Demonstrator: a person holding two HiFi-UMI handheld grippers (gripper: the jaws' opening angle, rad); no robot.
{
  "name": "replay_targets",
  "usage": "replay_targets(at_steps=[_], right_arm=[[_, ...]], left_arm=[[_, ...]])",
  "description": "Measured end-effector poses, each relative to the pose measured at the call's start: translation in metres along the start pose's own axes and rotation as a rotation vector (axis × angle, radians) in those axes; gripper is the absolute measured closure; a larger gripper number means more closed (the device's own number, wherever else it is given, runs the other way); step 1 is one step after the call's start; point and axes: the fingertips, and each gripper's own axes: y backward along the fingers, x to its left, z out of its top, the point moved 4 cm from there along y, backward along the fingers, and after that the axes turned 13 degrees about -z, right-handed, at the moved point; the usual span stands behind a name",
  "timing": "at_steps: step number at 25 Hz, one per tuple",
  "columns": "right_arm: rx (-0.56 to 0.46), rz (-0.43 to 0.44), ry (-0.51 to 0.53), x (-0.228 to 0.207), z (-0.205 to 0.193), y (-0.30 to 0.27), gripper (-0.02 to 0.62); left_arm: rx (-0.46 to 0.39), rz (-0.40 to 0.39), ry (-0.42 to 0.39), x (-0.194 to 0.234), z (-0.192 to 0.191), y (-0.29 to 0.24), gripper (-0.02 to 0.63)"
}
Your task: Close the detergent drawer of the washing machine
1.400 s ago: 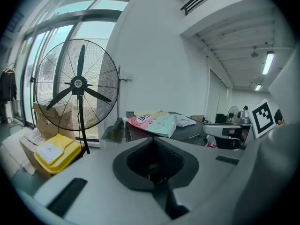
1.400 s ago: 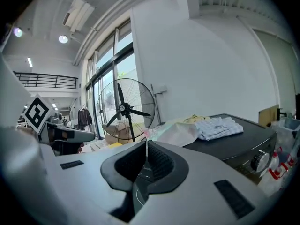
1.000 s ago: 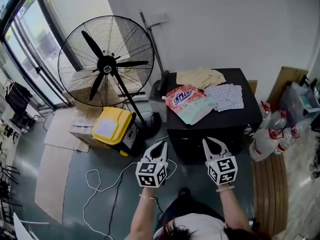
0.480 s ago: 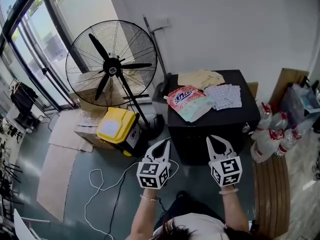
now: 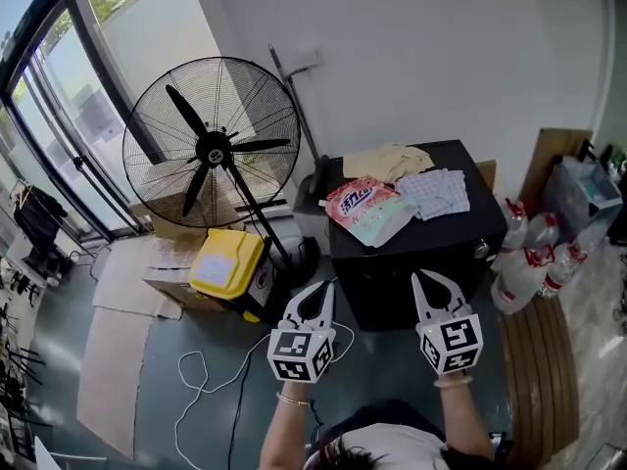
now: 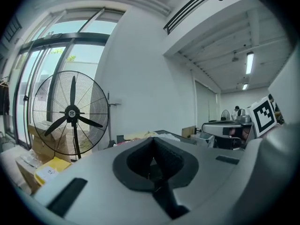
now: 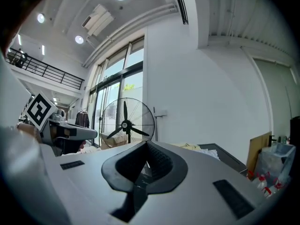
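Note:
A black box-shaped washing machine [image 5: 421, 253] stands against the white wall; no detergent drawer shows on it in any view. On its lid lie a pink detergent bag [image 5: 358, 202], a beige cloth [image 5: 390, 162] and a checked cloth [image 5: 436, 192]. My left gripper [image 5: 326, 284] hangs in the air in front of the machine's left corner, jaws shut on nothing. My right gripper [image 5: 421, 274] is level with it before the machine's front, also shut and empty. In the gripper views the left gripper [image 6: 152, 138] and the right gripper [image 7: 146, 143] show their tips meeting.
A large pedestal fan [image 5: 211, 145] stands left of the machine, with a yellow-lidded box [image 5: 227, 262] and cardboard at its foot. A white cable [image 5: 211, 370] loops over the floor. Plastic bottles [image 5: 529, 253] and a wooden board [image 5: 529, 360] are at the right.
The head view has shifted a little. Both grippers stay shut in front of the machine; the right one has drifted slightly right.

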Motion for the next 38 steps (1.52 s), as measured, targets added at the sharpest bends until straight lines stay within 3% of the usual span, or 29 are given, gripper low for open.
replay_targets(at_steps=[12,38], right_arm=[[-0.003,-0.065,0.075,0.031,0.018,0.021,0.569],[0.024,-0.089,0.075,0.02,0.021,0.028,0.569]], left_arm=[[-0.011,-0.068,-0.031,0.007,0.009,0.03,0.588],[-0.012,-0.123,-0.033,-0.015,0.016,0.016,0.588]])
